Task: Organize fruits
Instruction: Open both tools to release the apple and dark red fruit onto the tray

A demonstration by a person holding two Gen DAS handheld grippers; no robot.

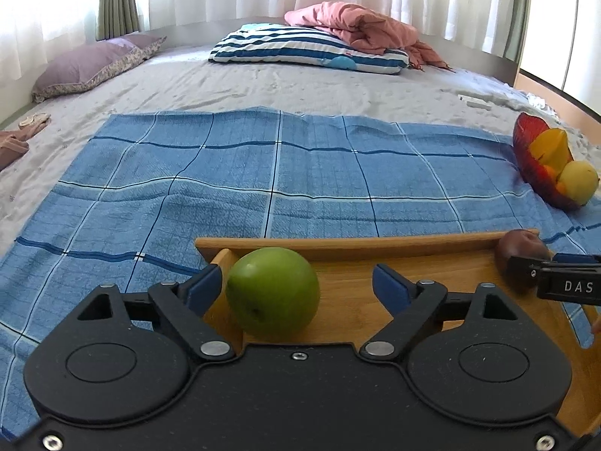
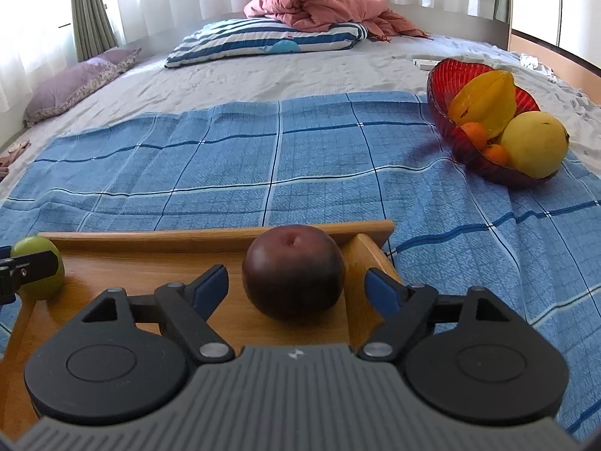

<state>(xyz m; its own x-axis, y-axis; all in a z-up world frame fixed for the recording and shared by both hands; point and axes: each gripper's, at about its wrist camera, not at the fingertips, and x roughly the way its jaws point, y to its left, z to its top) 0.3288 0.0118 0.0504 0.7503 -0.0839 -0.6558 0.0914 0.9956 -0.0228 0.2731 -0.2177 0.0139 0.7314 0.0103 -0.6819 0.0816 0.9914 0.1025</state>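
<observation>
- Both tongs stood with their jaws wide apart, each with a fruit sitting loose between the blue pads and neither pad pressing on it.
- Between the fingers of the left tongs (image 1: 296, 282) lay a green apple (image 1: 273, 295), resting on the floor of the wooden tray (image 1: 338, 244) near its left end wall.
- Facing the right tongs (image 2: 296, 282) was a dark plum (image 2: 293, 271), also down on the tray floor, tucked close against the right end wall.
- So two fruits looked already delivered to the tray, one at each end, with bare wood between them; I took it that both had been let go and needed no further handling.
- Farther out, on the blue checked cloth (image 2: 263, 158) spread over the bed, stood the red bowl (image 2: 450, 75), well apart from the tray on the right.
- Inside it I could still see a starfruit (image 2: 484, 99), a big yellow fruit (image 2: 533, 143) and two small oranges (image 2: 475, 133).
- By my reckoning the job was under half done: those four were probably still to be carried over, if the tray was meant to take them all.
- Pillows (image 2: 263, 41) and a pink blanket (image 2: 319, 7) lay beyond, out of the way.
</observation>
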